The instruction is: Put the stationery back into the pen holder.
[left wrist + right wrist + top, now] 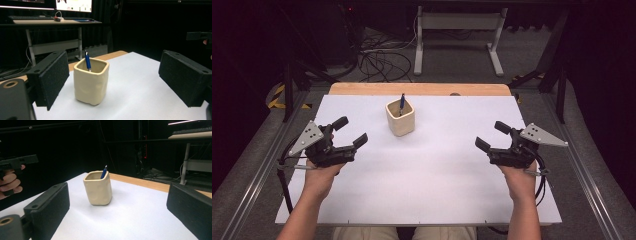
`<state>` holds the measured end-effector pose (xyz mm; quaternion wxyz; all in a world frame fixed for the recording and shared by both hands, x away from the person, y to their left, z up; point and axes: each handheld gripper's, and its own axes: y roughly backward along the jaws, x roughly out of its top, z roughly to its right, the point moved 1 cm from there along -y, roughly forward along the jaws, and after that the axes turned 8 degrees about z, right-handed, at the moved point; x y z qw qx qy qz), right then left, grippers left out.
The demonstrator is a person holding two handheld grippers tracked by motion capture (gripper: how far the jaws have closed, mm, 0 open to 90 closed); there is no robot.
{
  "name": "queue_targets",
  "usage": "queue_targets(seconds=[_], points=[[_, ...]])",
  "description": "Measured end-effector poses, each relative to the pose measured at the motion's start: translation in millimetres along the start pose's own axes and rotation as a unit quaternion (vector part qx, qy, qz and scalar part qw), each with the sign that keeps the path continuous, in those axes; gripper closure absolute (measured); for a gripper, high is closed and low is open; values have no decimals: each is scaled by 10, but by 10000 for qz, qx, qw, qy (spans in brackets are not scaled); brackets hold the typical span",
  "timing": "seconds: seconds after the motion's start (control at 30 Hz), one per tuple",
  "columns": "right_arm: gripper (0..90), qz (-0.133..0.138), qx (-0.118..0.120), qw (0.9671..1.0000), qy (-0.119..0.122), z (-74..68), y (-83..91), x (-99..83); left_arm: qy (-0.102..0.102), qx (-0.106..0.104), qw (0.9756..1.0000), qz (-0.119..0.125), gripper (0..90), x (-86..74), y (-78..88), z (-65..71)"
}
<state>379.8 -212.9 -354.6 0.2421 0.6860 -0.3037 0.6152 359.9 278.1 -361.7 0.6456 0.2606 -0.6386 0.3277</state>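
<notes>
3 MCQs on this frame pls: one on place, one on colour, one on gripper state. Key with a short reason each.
1. Where is the pen?
A. flat on the table
B. standing in the cup
C. in the left gripper

2. What colour is the pen?
A. red
B. green
C. blue

3. How do the two grippers stand?
A. both open, holding nothing
B. both shut on the cup
C. left shut on the pen, right open

Key:
1. B: the pen leans inside the cream cup, its top above the rim.
2. C: its barrel is blue in the left gripper view.
3. A: the left gripper and the right gripper have their jaws spread, apart from the cup on the white table.
</notes>
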Motion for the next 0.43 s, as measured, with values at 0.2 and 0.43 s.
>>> queue_targets(seconds=[0.2,0.43], points=[[52,-3,-19,10000,-15,13,5,-3,-22,-24,10000,-7,106,1,17,-14],[47,-62,-21,10000,-8,19,-19,-25,-50,10,10000,-58,106,-26,19,-46]])
